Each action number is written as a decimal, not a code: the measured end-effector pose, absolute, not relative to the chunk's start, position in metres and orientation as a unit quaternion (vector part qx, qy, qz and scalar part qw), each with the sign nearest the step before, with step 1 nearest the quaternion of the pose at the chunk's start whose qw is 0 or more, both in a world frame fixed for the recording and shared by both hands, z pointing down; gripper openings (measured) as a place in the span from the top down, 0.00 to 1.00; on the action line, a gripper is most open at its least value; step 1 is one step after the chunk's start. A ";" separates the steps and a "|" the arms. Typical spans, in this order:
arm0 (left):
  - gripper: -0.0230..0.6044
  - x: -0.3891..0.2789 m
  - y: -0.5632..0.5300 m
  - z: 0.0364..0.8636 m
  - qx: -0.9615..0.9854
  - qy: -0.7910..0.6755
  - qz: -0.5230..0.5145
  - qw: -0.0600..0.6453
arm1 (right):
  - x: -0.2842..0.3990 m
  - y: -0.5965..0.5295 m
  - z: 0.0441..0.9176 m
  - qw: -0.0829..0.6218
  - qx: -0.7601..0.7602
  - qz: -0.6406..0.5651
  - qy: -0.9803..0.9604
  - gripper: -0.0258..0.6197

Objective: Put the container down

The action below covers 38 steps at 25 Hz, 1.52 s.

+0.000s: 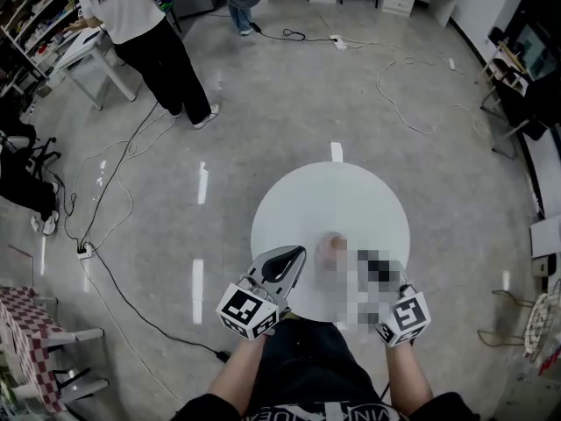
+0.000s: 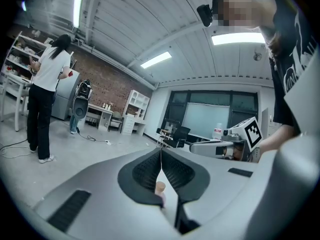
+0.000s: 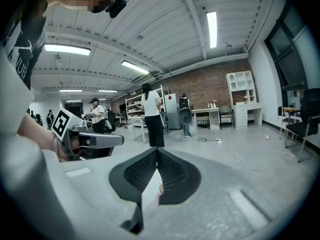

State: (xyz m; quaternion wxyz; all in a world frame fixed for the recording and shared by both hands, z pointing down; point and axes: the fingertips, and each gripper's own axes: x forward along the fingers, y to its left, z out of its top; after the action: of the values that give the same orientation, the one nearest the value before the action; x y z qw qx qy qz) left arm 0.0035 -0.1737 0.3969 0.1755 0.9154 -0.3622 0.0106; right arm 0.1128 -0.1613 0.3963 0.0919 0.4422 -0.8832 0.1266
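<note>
A small tan container (image 1: 333,246) stands upright on the round white table (image 1: 329,196), near its front edge. My left gripper (image 1: 296,254) is just left of it, jaws shut and empty. My right gripper (image 1: 375,266), partly blurred over, is just right of it and also shut on nothing. In the left gripper view the container (image 2: 160,186) shows low behind the closed left gripper (image 2: 161,152), with the right gripper's marker cube (image 2: 248,132) beyond. In the right gripper view a sliver of the container (image 3: 160,188) shows below the closed right gripper (image 3: 157,150).
A person (image 1: 145,33) stands by a table at the far left. Cables (image 1: 105,191) and a power strip (image 1: 85,251) lie on the floor to the left. A checkered seat (image 1: 31,336) is at the lower left, and shelves (image 1: 548,226) are at the right.
</note>
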 end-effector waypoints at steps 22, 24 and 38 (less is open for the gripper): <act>0.94 -0.004 -0.178 0.346 0.922 -0.363 -0.016 0.136 | 0.111 -0.161 0.354 0.076 0.439 0.102 -0.890 0.95; 0.94 -0.003 -0.179 0.344 0.922 -0.364 -0.018 0.133 | 0.110 -0.163 0.352 0.076 0.437 0.102 -0.891 0.95; 0.94 -0.011 -0.187 0.325 0.918 -0.378 -0.032 0.116 | 0.109 -0.166 0.331 0.062 0.432 0.087 -0.896 0.95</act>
State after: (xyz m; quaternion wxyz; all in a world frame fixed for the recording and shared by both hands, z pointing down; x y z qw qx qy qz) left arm -0.0111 -0.1870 0.3255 0.1157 0.9181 -0.3778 -0.0321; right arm 0.1087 -0.1664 0.3311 0.0618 0.4320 -0.8955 0.0874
